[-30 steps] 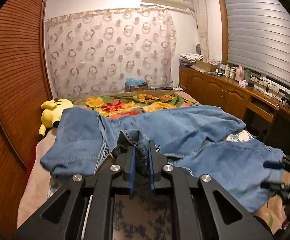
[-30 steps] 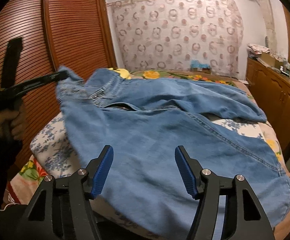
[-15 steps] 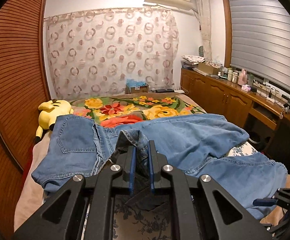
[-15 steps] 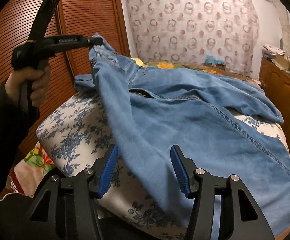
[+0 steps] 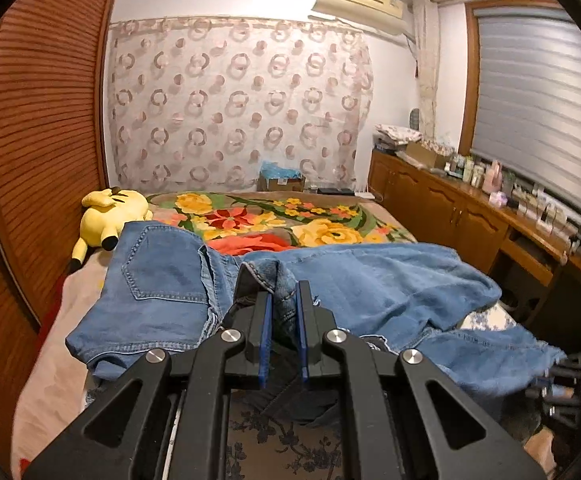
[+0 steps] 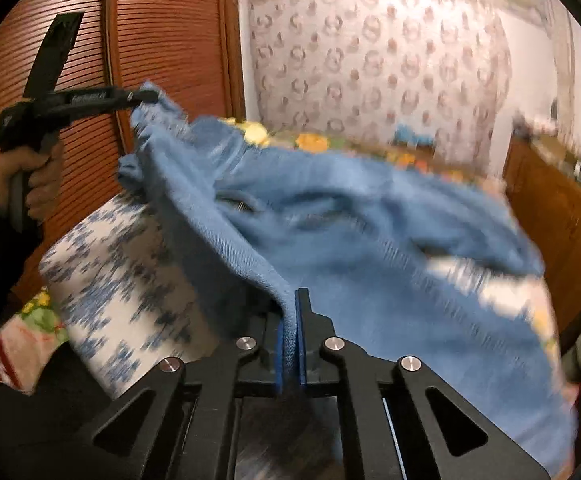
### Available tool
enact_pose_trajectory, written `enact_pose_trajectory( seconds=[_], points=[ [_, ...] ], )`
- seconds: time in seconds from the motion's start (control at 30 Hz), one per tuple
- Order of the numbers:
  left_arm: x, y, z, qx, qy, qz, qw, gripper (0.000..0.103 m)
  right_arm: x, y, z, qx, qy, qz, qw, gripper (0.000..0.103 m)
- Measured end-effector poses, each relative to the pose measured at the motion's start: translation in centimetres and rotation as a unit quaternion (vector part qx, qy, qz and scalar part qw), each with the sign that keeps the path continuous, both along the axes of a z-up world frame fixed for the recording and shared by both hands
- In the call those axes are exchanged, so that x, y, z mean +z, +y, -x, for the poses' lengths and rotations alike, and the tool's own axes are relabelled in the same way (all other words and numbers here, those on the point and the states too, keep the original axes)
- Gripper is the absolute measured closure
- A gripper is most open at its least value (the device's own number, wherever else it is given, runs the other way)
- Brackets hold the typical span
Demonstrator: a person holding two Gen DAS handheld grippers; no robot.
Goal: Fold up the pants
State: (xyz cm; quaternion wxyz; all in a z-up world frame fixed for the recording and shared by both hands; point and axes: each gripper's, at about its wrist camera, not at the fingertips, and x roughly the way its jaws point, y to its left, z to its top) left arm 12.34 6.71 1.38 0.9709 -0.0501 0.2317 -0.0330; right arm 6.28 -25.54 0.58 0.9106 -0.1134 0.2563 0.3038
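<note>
One pants: denim, spread ahead of both grippers.
Left gripper: clamped on a waistband fold.
Right gripper: pinched the pants' edge.

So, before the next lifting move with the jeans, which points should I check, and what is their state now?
1. Left gripper shut on the jeans: ok.
2. Right gripper shut on a denim edge: ok.
3. Both legs free of tangles: cannot tell, the right wrist view is blurred.
4. Plush toy apart from the jeans: not ok, they look to be touching.
5. Jeans lying flat on the bed: not ok, bunched.
</note>
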Motion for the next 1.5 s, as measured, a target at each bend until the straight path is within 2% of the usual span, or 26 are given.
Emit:
enact_pose_trajectory(
  seconds=[0.23,0.43,0.57,0.77,0.97,1.2,1.3,1.5],
  points=[
    [0.0,1.5,-1.2,0.016,-0.004,0.016,0.9997,0.091,4.5,1.2,-4.8,-0.006,-0.061,0.02,0.998,0.1],
    [0.4,2.2,-3.0,0.025,-0.009,0.01,0.9996,0.091,6.3,3.8,-7.8,-0.004,-0.099,0.032,0.995,0.1],
    [0.2,3.0,-4.7,0.031,-0.007,0.011,0.9994,0.091,5.1,6.7,-10.0,-0.002,-0.114,0.04,0.993,0.1],
    [0.1,4.1,-7.8,0.038,-0.003,0.013,0.9992,0.091,5.1,8.5,-13.6,-0.003,-0.132,0.046,0.99,0.1],
    [-0.3,4.9,-10.8,0.036,0.009,0.012,0.9992,0.091,3.9,10.0,-16.7,-0.009,-0.141,0.064,0.988,0.1],
    [-1.7,4.8,-14.7,0.033,0.032,0.007,0.9989,0.091,1.5,12.6,-21.9,-0.023,-0.129,0.094,0.987,0.1],
    [-2.4,4.6,-16.0,0.032,0.042,0.002,0.9986,0.091,1.3,14.0,-23.6,-0.028,-0.125,0.098,0.987,0.1],
    [-3.4,4.6,-16.8,0.032,0.055,0.006,0.998,0.089,0.6,15.6,-25.5,-0.03,-0.111,0.104,0.988,0.099]
  ],
)
